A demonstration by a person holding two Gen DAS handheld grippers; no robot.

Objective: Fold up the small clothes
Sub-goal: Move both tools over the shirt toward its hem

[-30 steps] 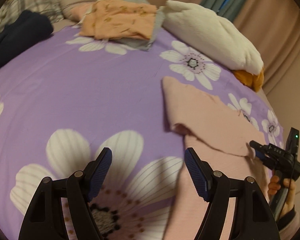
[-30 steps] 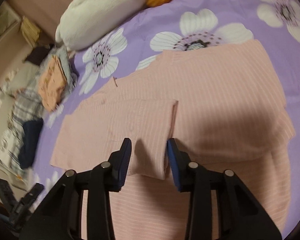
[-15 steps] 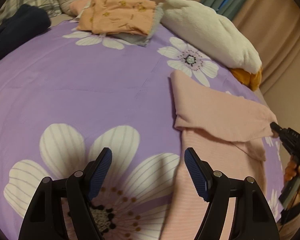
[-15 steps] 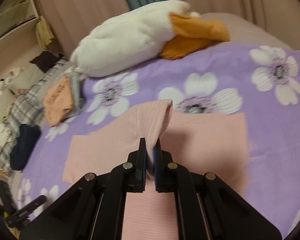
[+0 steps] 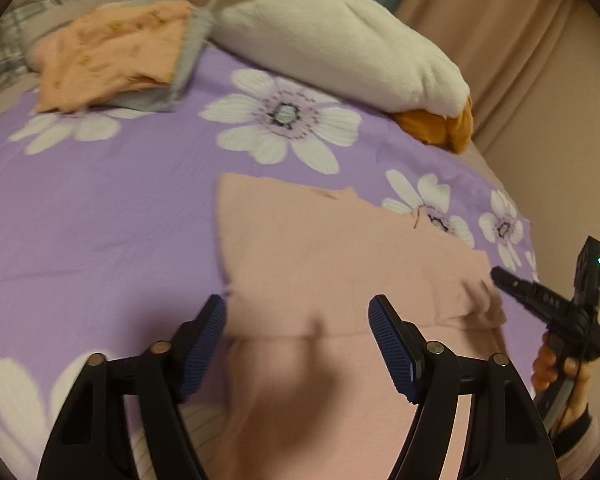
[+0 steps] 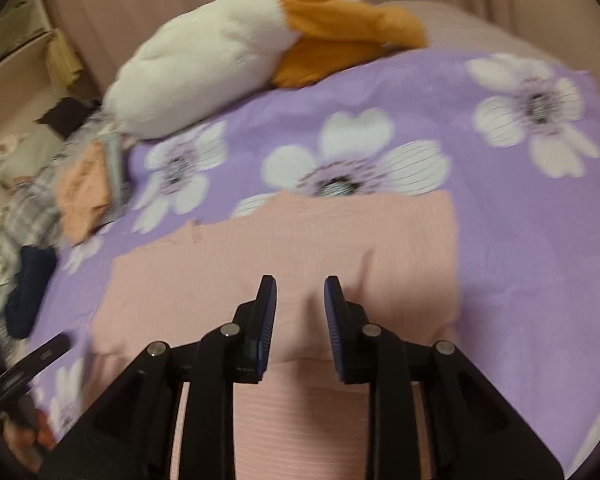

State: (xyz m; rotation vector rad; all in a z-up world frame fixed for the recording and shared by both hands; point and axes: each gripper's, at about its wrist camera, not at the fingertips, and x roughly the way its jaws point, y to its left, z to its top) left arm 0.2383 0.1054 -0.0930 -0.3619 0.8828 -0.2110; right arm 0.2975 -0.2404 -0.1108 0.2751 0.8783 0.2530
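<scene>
Risk sits first at lower left of the left wrist view: the left gripper (image 5: 296, 340), wide, empty and closing, could drag the pink garment (image 5: 320, 256) lying mid-frame on the floral bedspread (image 5: 100, 208). At right, the right gripper (image 6: 300, 316), narrow and opening with nothing pinched, may let the fresh fold spring back.

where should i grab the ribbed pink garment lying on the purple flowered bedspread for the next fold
Probably the ribbed pink garment is best taken by its outer side edge, coming in low from the bare purple flowered bedspread. The cloth lies flat with that straight edge free, so a finger can slip under. The left gripper, jaws closing, has nothing between them.
</scene>
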